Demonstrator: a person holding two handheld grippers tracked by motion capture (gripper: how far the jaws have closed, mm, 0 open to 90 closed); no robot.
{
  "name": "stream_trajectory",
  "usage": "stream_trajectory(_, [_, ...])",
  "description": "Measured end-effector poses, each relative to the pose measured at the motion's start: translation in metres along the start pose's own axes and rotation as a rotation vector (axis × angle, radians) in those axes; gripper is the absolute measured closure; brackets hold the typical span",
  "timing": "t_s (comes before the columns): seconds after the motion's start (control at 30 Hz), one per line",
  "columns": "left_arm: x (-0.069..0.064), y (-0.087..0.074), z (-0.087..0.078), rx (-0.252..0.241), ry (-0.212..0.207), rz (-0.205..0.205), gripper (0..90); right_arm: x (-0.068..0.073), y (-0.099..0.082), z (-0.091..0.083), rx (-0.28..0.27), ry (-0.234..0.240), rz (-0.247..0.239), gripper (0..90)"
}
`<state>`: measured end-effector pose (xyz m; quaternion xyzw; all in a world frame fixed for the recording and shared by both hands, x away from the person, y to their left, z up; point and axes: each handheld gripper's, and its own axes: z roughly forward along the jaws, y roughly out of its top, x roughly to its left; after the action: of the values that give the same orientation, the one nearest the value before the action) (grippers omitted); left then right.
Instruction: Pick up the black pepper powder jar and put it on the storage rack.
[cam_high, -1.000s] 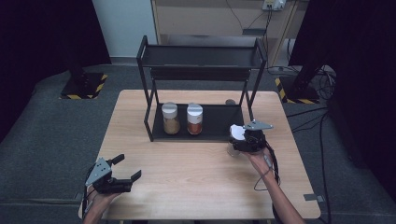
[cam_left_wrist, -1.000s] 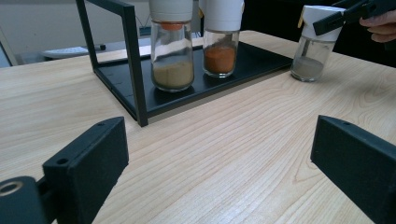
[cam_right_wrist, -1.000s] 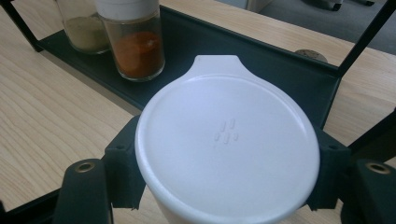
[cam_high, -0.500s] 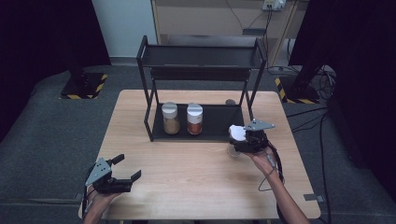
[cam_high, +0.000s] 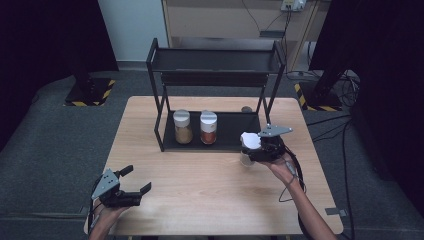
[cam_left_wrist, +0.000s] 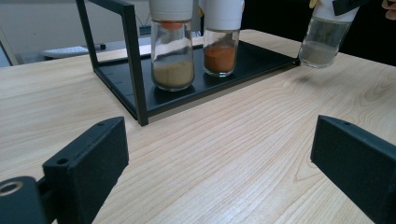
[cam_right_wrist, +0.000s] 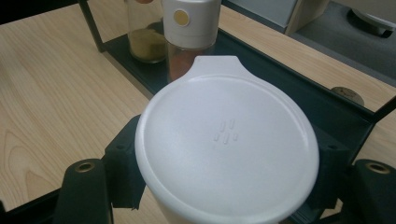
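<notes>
White plastic forms the cap of the spice jar that your right gripper holds; the two black jaws are clamped on the cap from opposite sides, and the glass body hangs below them, clear of the table. In the high view, the jar sits just off the right front corner of the black rack, close to its lower tray but apart from it. The right gripper view looks straight down on the cap: you see its flat top, a small cluster of raised marks at the centre, a pouring tab pointing toward the rack, and one jaw pressed against each side. That view hides the glass and its contents. The left gripper view supplies them: the jar appears at upper right, tilted slightly, with a pale grey powder in its lower part and a shadow on the wood beneath it. Two more jars stand upright on the lower tray, side by side: the tan spice jar to the left and the red spice jar to the right, both white-capped. Your left gripper rests at the near left corner of the table, well apart from the rack, with its jaws wide apart and nothing between them.
</notes>
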<state>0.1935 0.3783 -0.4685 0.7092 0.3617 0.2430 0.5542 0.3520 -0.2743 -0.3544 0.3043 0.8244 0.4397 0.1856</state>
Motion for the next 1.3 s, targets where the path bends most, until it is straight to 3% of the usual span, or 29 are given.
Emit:
stream_trajectory(0.93, [0.001, -0.001, -0.001, -0.003, 0.006, -0.01, 3.4, -0.016, 0.053, 0.027, -0.002, -0.03, 0.007, 30.9])
stream_trajectory(1.3, [0.001, -0.001, -0.001, -0.002, 0.006, -0.012, 3.4, -0.022, 0.068, 0.042, -0.013, -0.071, 0.054, 30.9])
